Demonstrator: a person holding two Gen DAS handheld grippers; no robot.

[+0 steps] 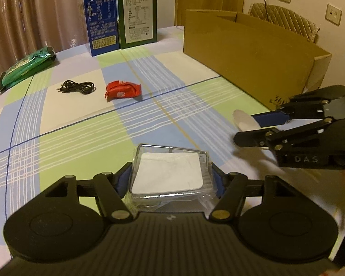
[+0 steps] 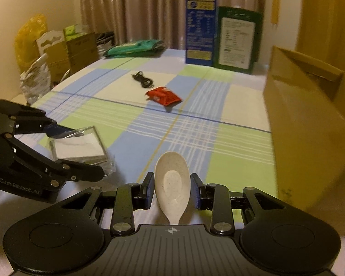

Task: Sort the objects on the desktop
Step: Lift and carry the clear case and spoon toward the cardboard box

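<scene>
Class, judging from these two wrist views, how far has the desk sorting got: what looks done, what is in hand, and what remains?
Done: nothing shows as sorted; the cardboard box's inside is hidden. In hand: the left gripper holds a clear plastic case, and the right gripper is shut on a white spoon. Left on the tablecloth: the red packet, black cable and green pack.
</scene>
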